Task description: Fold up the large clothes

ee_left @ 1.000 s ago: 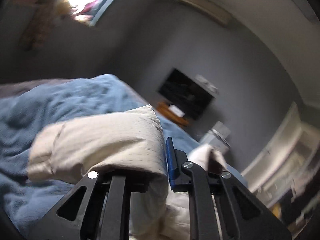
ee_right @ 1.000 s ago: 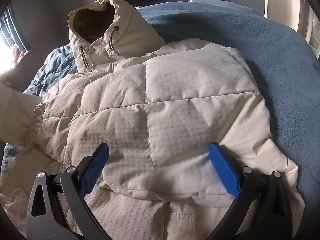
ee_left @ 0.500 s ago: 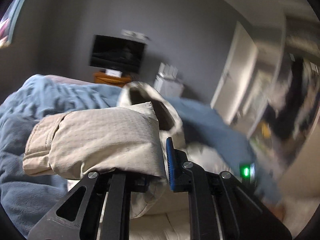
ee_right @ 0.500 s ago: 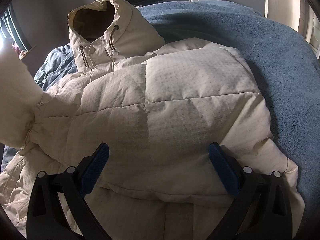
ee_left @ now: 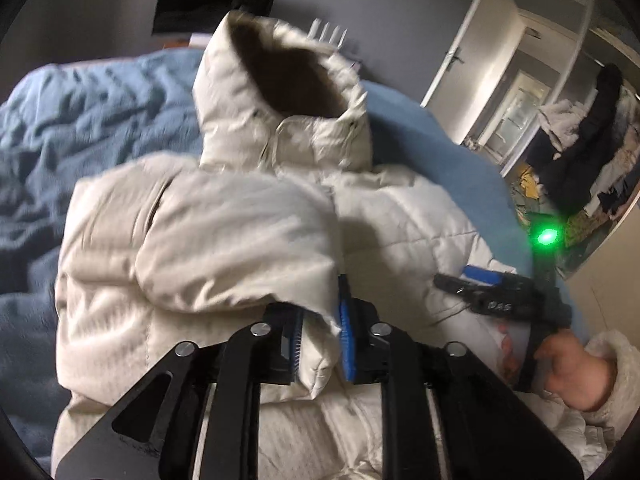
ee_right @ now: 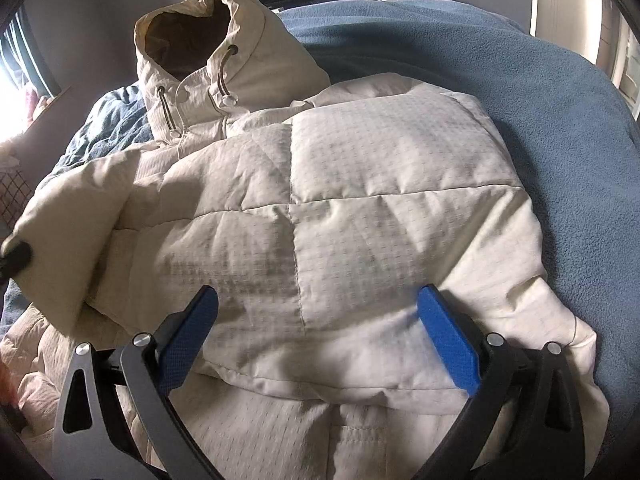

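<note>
On the left lies the rumpled blue blanket (ee_left: 72, 128) of the bed, and the cream puffer jacket (ee_right: 360, 208) is spread on it, hood (ee_right: 208, 44) toward the far wall. A second ago my left gripper (ee_left: 322, 340) was up in the air with the sleeve (ee_left: 240, 240) pinched tight, the room swinging behind it; now it has come down over the jacket's chest and the sleeve is draped across the front panel. Its jaws are opening, with the cuff edge between the blue pads (ee_left: 347, 336), so I take this as the release of the folded sleeve.

Further right, my right gripper (ee_right: 320, 336) has not stirred in that time. It stands wide open with nothing between its fingers, poised low over the already folded right half of the jacket near the hem. From the left wrist view I can see it there, my right hand (ee_left: 572, 368) around its handle, just at the jacket's right edge.

With both sleeves now laid inward, I judge the side folds nearly done. What remains is probably to let the cuff go cleanly, so that the puffy sleeve does not spring back, and then to fold the body lengthwise, hem toward hood.
</note>
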`<act>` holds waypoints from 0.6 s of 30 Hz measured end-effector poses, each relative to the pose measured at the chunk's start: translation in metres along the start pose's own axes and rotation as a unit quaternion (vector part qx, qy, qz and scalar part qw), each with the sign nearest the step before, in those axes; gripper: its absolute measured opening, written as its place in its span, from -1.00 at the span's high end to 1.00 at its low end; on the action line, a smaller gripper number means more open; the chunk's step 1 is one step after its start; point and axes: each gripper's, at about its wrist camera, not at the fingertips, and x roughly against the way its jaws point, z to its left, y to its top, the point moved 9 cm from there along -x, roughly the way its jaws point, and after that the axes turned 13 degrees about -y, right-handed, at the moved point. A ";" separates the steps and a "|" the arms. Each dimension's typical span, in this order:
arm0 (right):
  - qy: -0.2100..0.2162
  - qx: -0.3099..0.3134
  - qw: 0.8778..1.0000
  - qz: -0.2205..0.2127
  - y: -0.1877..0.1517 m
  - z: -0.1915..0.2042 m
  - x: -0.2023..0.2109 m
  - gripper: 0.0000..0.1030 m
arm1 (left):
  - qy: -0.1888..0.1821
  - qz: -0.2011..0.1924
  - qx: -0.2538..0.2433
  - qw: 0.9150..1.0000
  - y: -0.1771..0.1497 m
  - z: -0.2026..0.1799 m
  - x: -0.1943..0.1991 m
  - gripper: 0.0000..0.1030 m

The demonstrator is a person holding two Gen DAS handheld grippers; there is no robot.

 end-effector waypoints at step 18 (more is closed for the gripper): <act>0.000 0.018 1.000 -0.023 -0.001 0.014 0.041 -0.86 | 0.084 -0.033 0.025 0.996 0.003 0.049 0.062 -0.76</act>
